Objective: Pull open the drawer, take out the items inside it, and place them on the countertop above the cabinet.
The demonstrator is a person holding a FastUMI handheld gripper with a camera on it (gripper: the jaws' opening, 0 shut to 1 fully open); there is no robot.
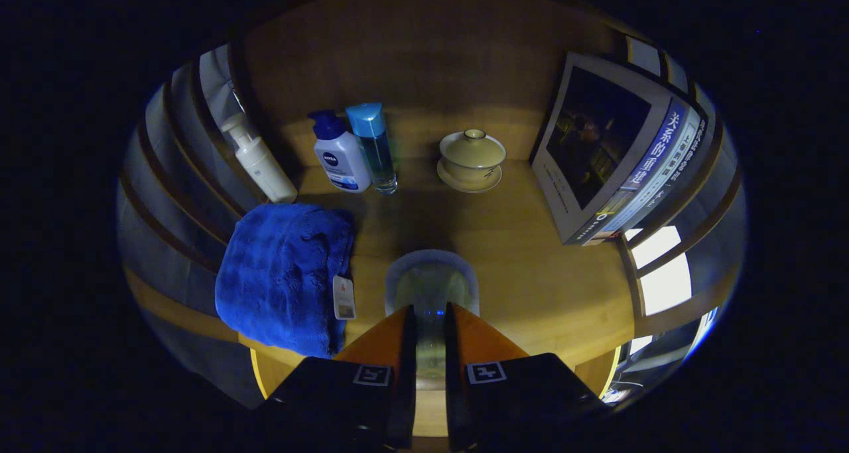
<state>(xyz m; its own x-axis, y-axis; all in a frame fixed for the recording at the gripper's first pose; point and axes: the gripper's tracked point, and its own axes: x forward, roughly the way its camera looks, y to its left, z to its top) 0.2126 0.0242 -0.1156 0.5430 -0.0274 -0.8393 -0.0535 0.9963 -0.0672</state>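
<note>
Hand-held gripper (430, 320) over wooden tabletop (530, 274), fingers nearly together, clamped on clear glass cup (431, 284); cup apparently out of drawer, near set-down, between blue towel (285, 274) and book (610, 148); release pending; further drawer contents unknown.

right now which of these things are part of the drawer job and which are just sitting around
Part of the job:
- gripper, fingers closed on a clear plastic cup
- wooden countertop, where the cup goes

Probably just lying about:
- blue fluffy towel
- white foam pump bottle
- white lotion bottle with blue cap
- clear blue-capped bottle
- cream lidded tea bowl
- leaning book
</note>
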